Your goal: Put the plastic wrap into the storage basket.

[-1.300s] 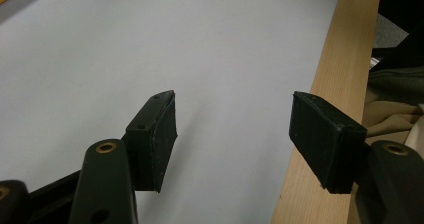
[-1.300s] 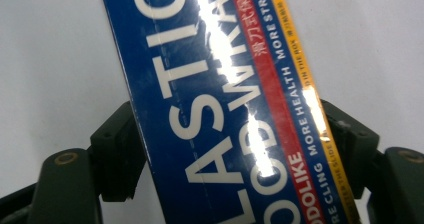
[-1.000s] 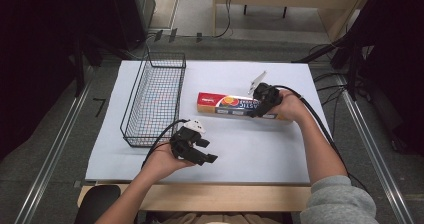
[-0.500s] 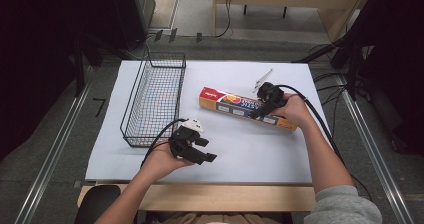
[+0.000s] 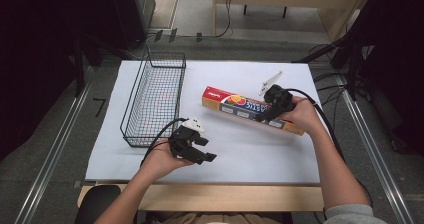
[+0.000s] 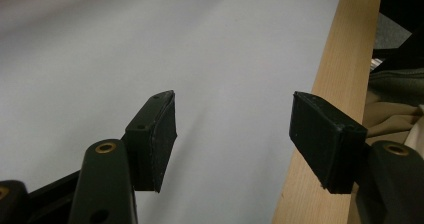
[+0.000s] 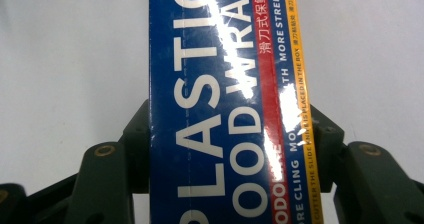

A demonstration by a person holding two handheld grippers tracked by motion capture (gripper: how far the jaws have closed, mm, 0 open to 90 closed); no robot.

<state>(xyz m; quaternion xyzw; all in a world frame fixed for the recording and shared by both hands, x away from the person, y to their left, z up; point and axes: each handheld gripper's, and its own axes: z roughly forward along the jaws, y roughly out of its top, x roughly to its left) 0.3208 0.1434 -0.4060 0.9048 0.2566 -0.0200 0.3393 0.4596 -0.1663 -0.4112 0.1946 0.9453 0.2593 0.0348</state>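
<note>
A long plastic food wrap box (image 5: 235,106), blue, red and yellow, slants across the middle right of the white table sheet (image 5: 240,149). My right gripper (image 5: 262,115) is shut on it about midway along; in the right gripper view the box (image 7: 225,104) sits clamped between the two black jaws of my right gripper (image 7: 227,149). My left gripper (image 5: 202,151) is held above the sheet near the front edge, open, with nothing between its jaws; the left gripper view has my left gripper (image 6: 235,139) over white sheet and the wooden table edge (image 6: 330,84).
A black wire basket (image 5: 155,99) stands lengthwise on the left part of the sheet, nothing seen inside it. Cables trail from both grippers. Dark furniture and a metal rail (image 5: 55,149) flank the table on the left; a bench stands beyond.
The right gripper has swung the box: its left end rose toward the back and the whole box now lies more slanted. The left gripper stays about where it was.
</note>
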